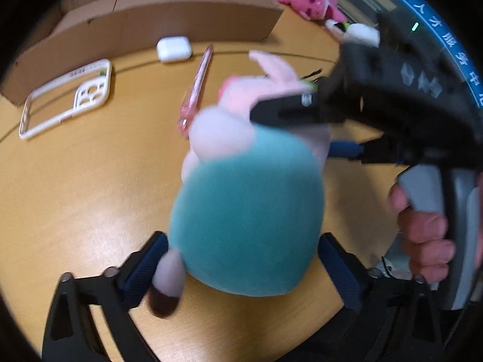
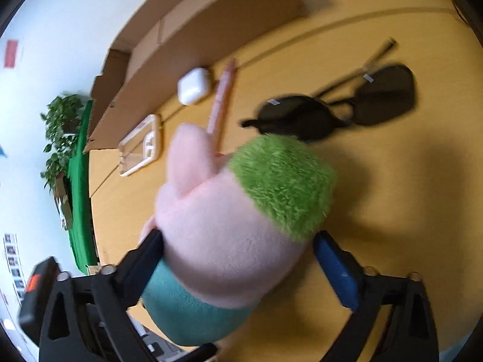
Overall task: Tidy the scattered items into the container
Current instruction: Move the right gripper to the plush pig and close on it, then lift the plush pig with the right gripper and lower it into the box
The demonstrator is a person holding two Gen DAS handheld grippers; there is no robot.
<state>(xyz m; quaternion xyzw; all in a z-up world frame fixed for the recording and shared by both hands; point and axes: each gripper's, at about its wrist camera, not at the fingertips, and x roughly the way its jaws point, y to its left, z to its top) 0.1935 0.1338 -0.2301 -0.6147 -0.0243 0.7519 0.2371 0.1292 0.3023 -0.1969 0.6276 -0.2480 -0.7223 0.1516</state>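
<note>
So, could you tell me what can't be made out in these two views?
- Cardboard box interior: both views, its near wall hides it.
- Pen lower end: both views, behind the plush pig.
- Whether the left gripper or right gripper pads touch the plush: motion blur.
- Phone case label: right wrist view, too small.

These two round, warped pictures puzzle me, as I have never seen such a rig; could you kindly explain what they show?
A person holds a hand-held two-finger gripper in each hand, and each has a wide-angle camera looking along its fingers, hence the round pictures. The left gripper straddles the teal body of a plush toy; the right gripper straddles its pink head. Both sets of jaws stand wide, with the toy between them; blur hides whether the pads press it yet. On the wooden table lie a clear phone case, a white earbud case, a pink pen and sunglasses, beside a cardboard box.
</note>
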